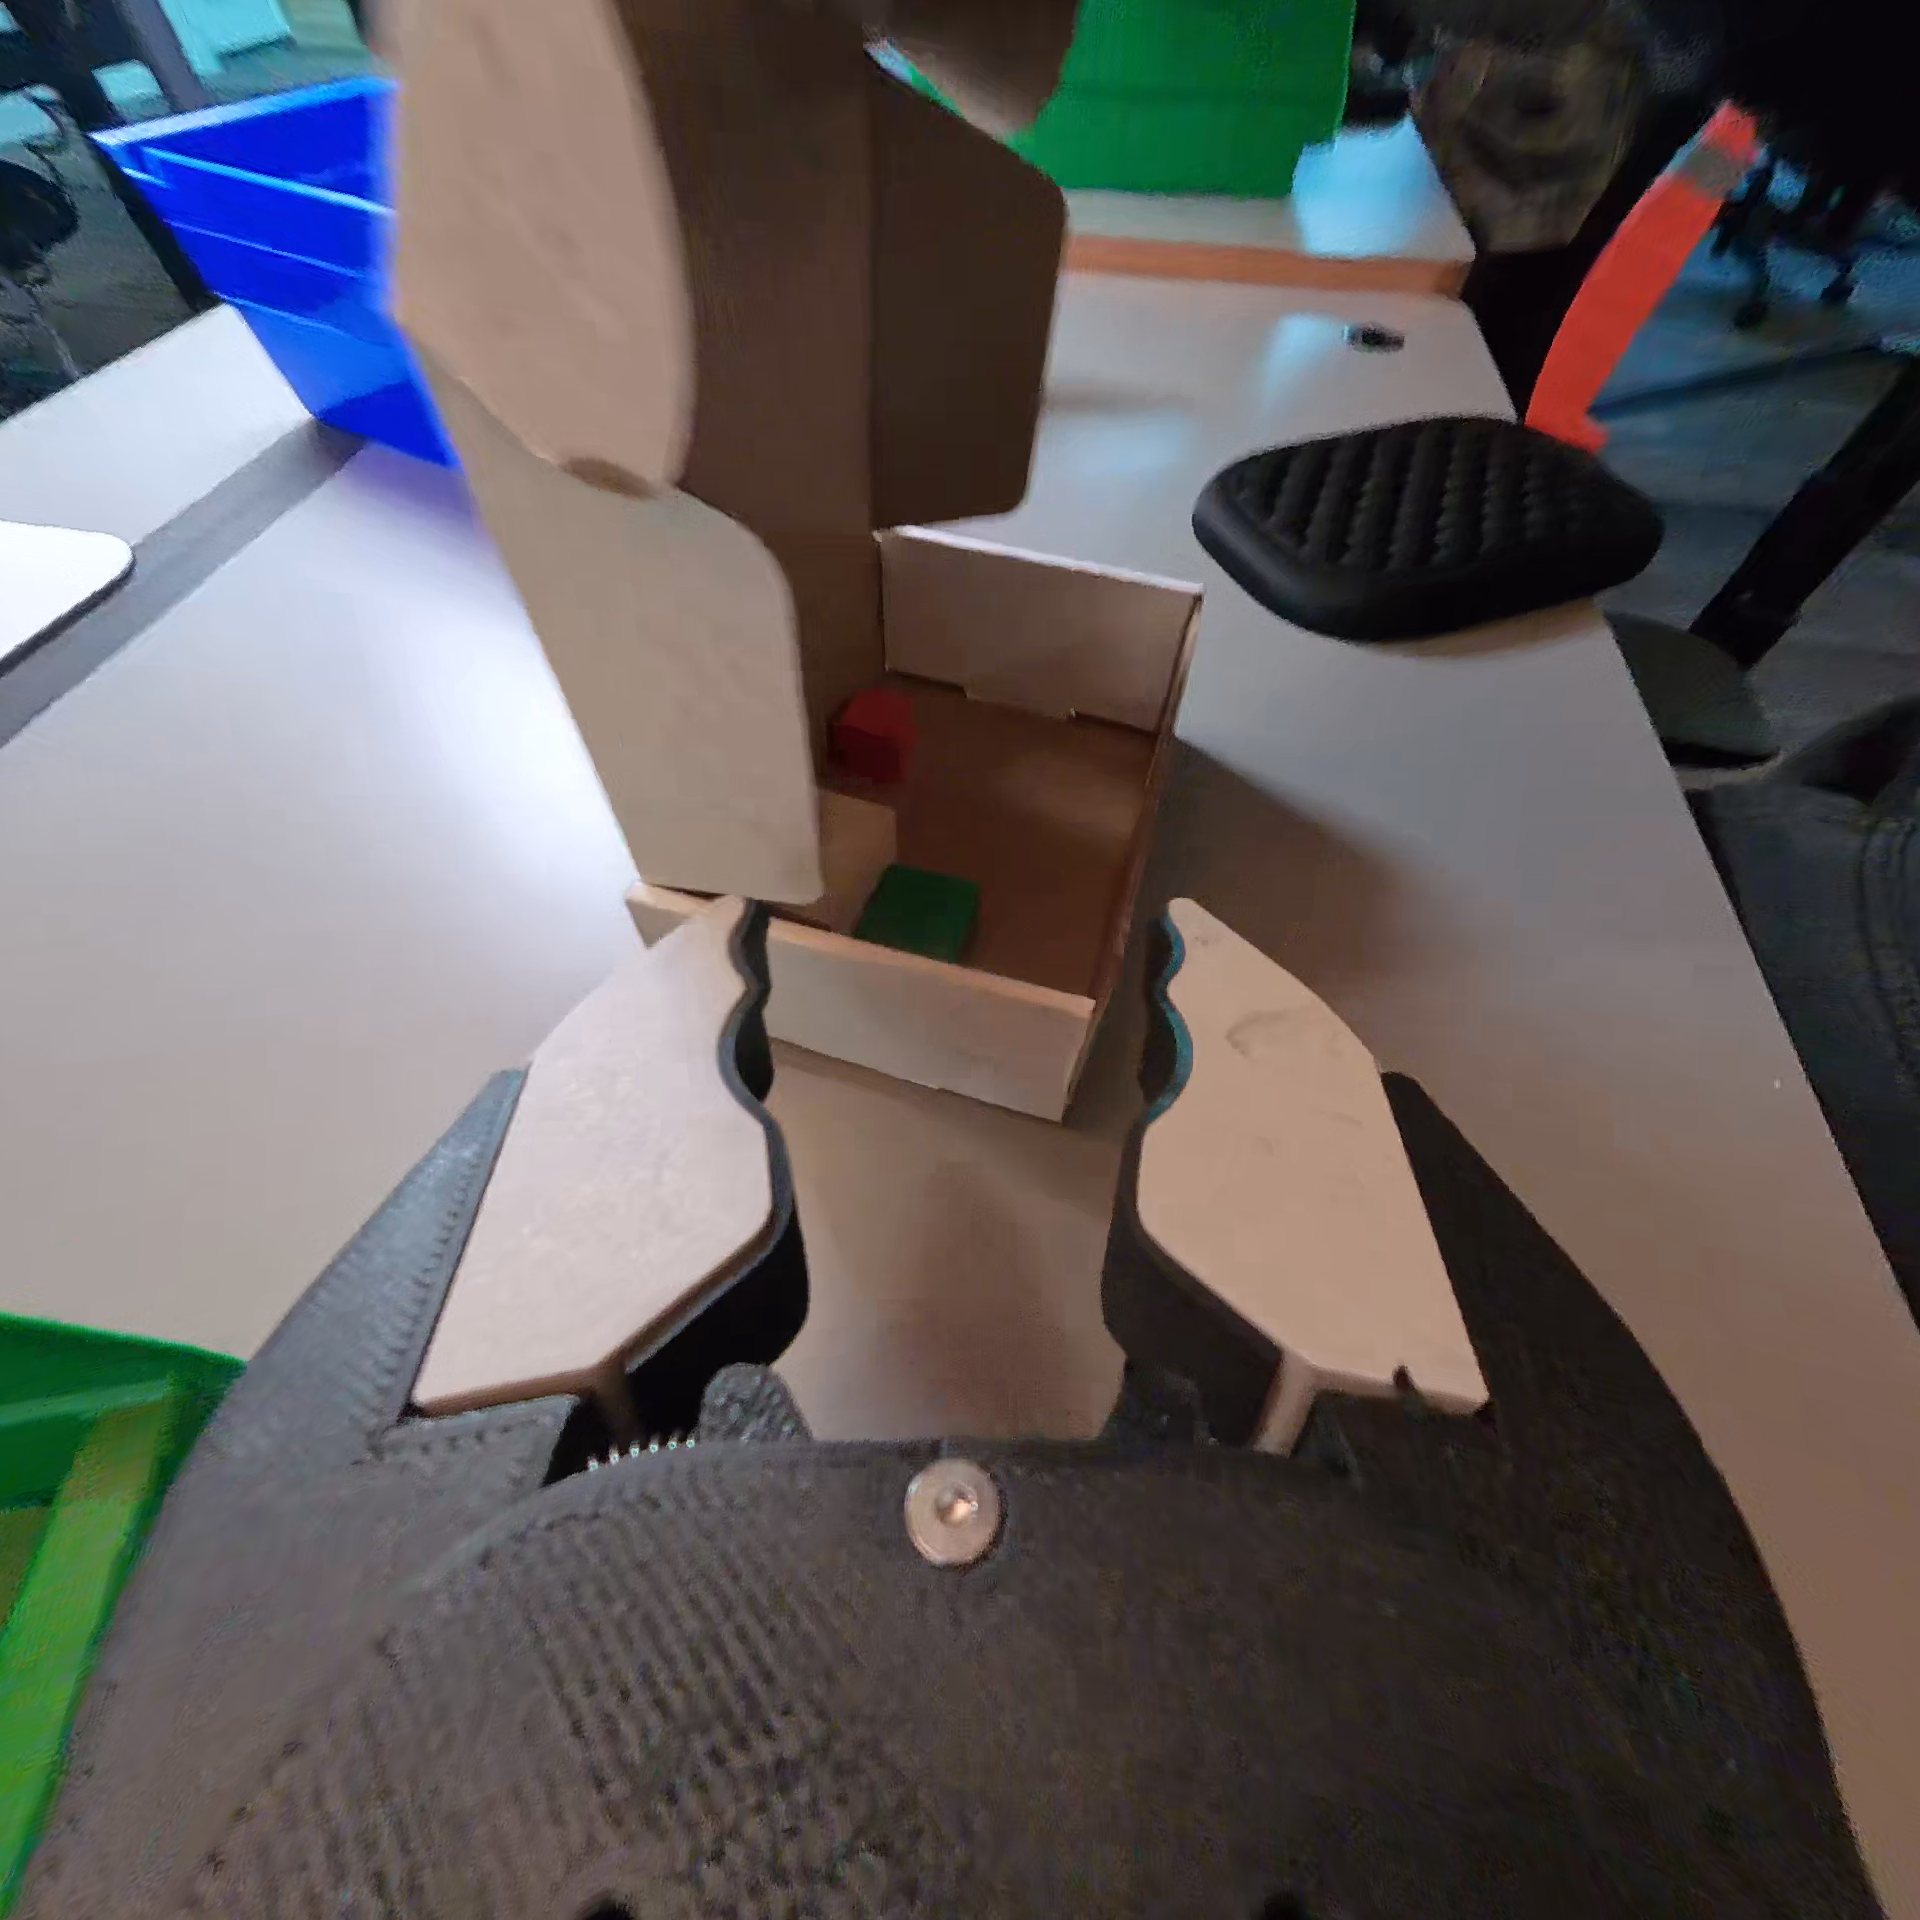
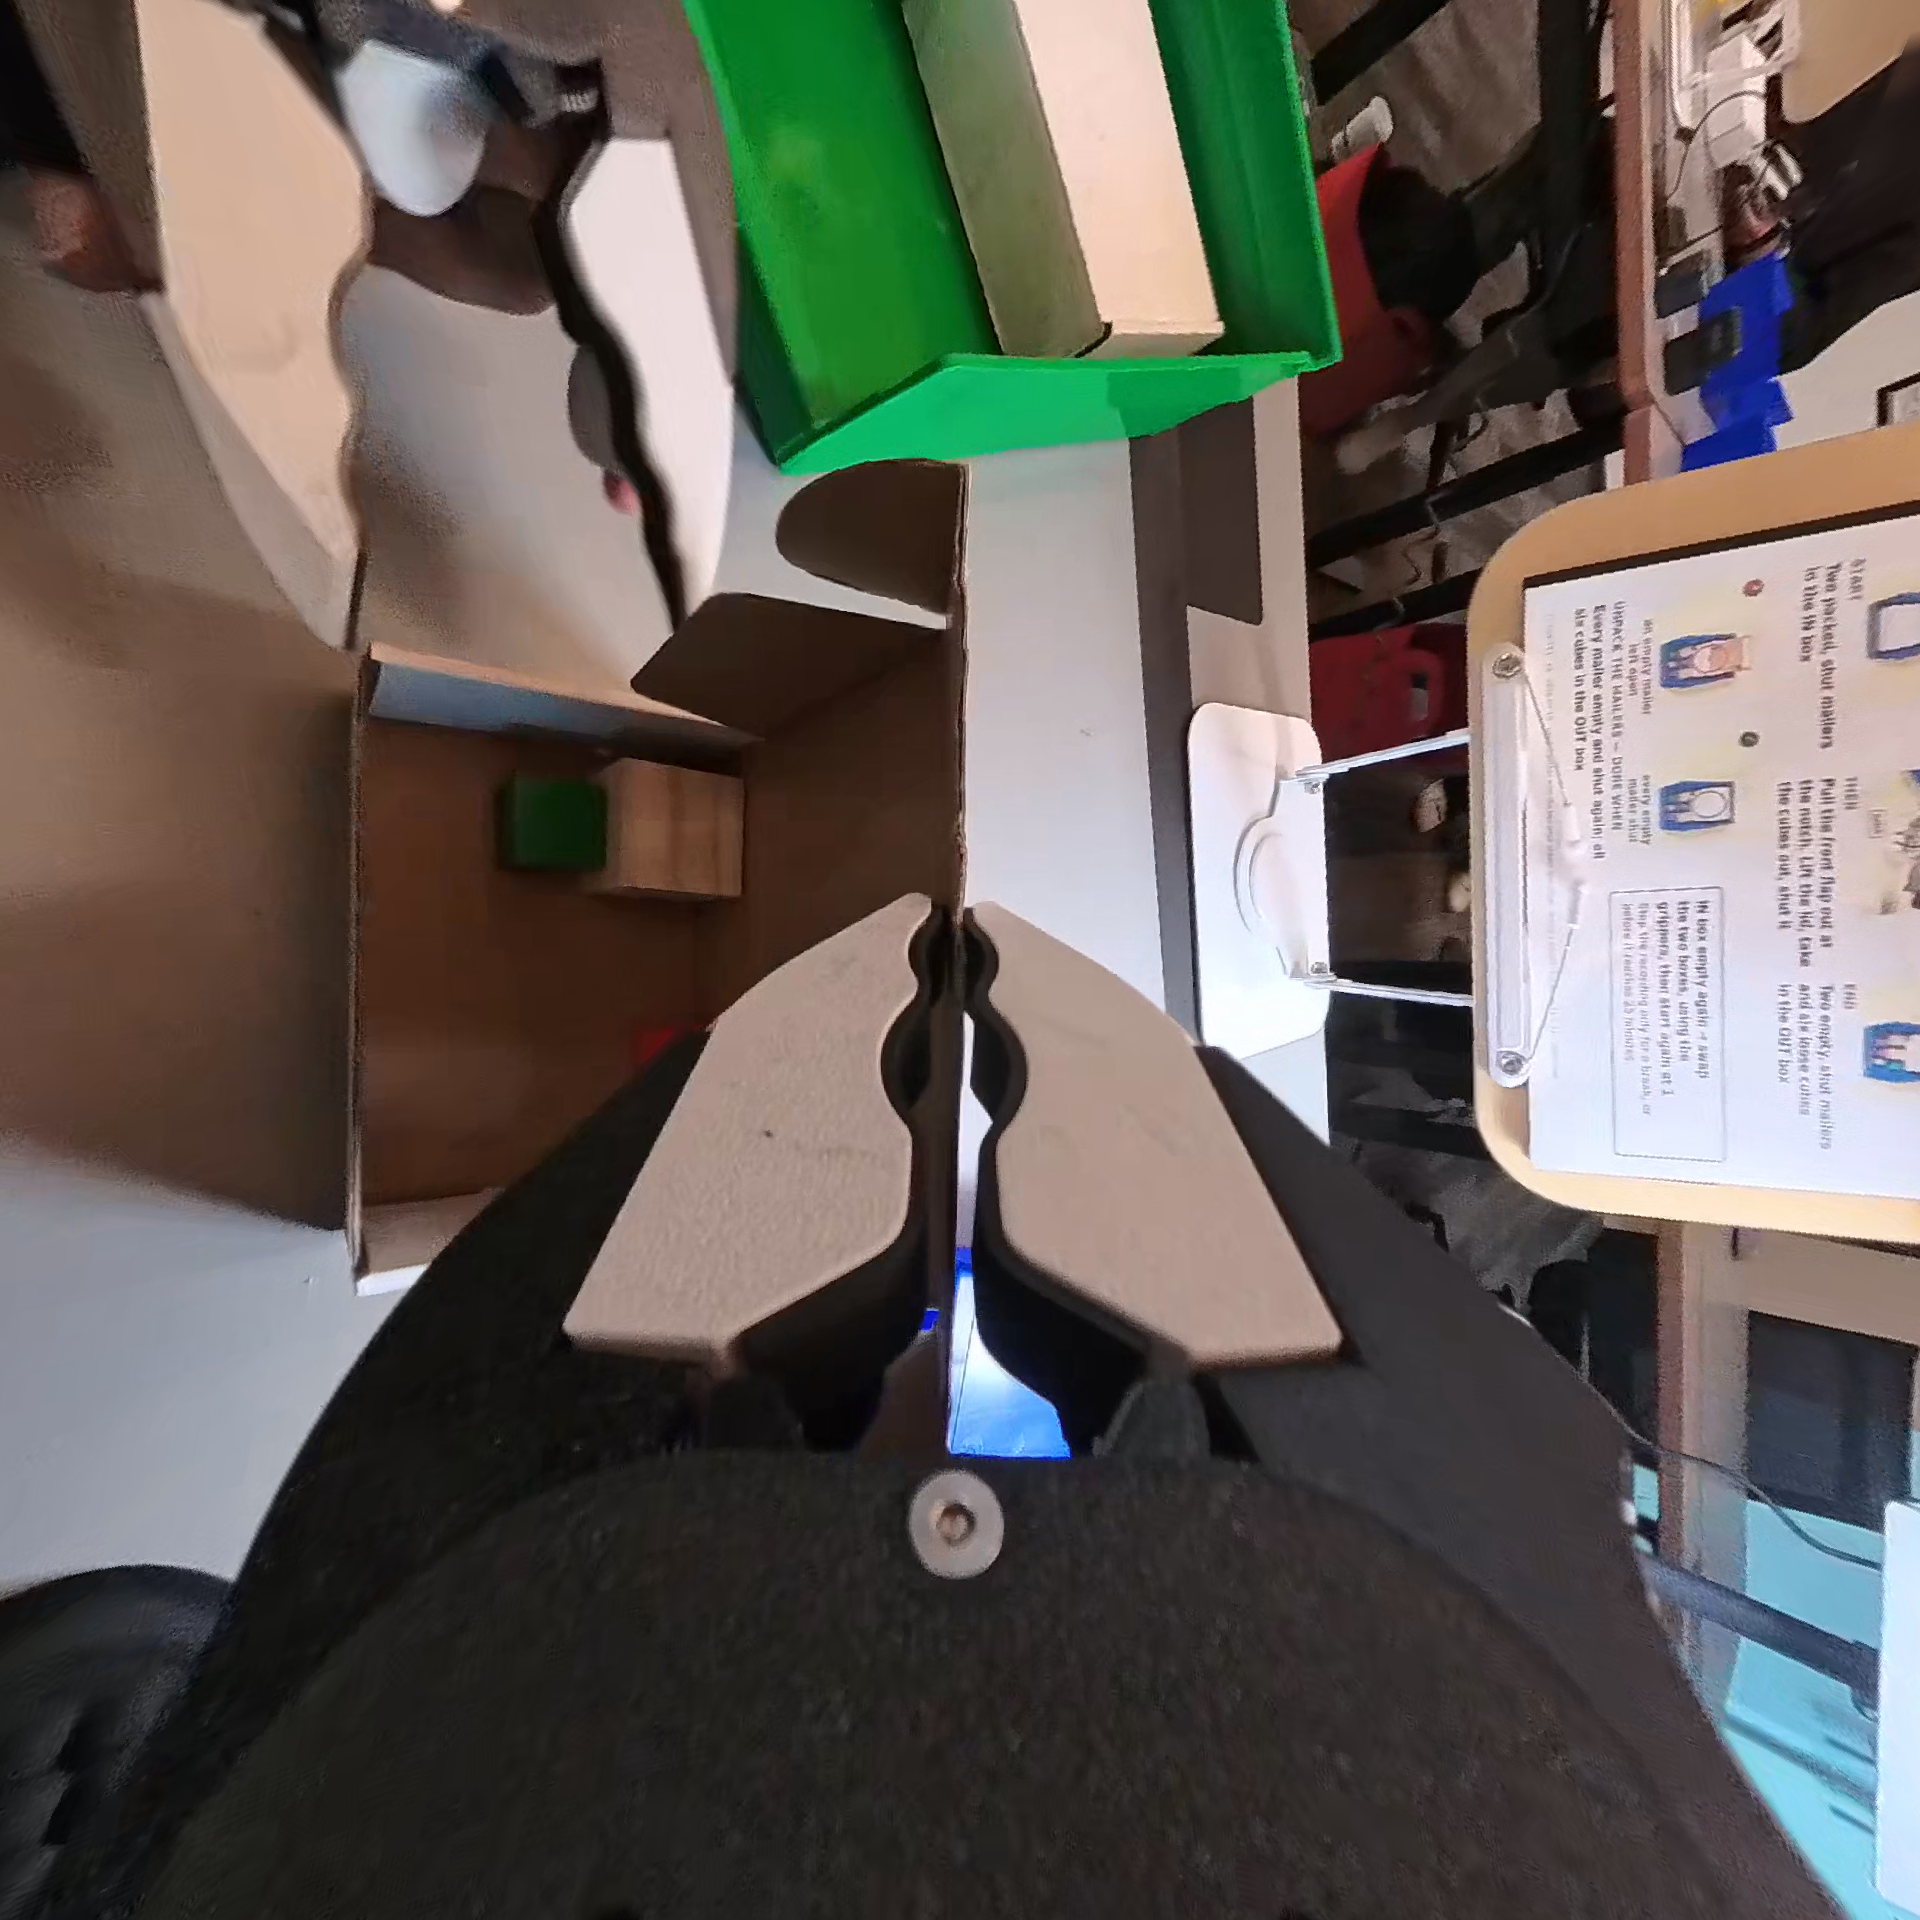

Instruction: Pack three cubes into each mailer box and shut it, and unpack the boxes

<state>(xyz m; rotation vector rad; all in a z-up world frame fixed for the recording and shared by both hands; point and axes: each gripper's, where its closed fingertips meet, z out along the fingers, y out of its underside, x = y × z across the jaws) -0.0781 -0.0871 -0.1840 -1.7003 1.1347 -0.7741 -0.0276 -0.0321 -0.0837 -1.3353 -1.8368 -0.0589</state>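
A white mailer box (image 1: pixel 935 1018) stands open on the grey table, its brown-lined lid (image 1: pixel 831 312) raised upright. Inside lie a red cube (image 1: pixel 873 732), a wooden cube (image 1: pixel 857 842) and a green cube (image 1: pixel 920 914). My left gripper (image 1: pixel 956 920) is open and empty, its fingers either side of the box's front wall. My right gripper (image 2: pixel 956 920) is shut on the lid's (image 2: pixel 862 810) edge and holds it up. The right wrist view shows the green cube (image 2: pixel 551 826), the wooden cube (image 2: pixel 675 831), a sliver of the red cube (image 2: pixel 660 1039) and the left gripper (image 2: pixel 514 603).
A green bin (image 2: pixel 1039 405) with another white mailer box (image 2: pixel 1101 177) stands beyond the open box. A blue bin (image 1: pixel 291 260) is at the far left. A black chair armrest (image 1: pixel 1423 530) overhangs the table's right edge. A stand with an instruction sheet (image 2: pixel 1683 862) is nearby. Left tips to right tips: about 12 cm.
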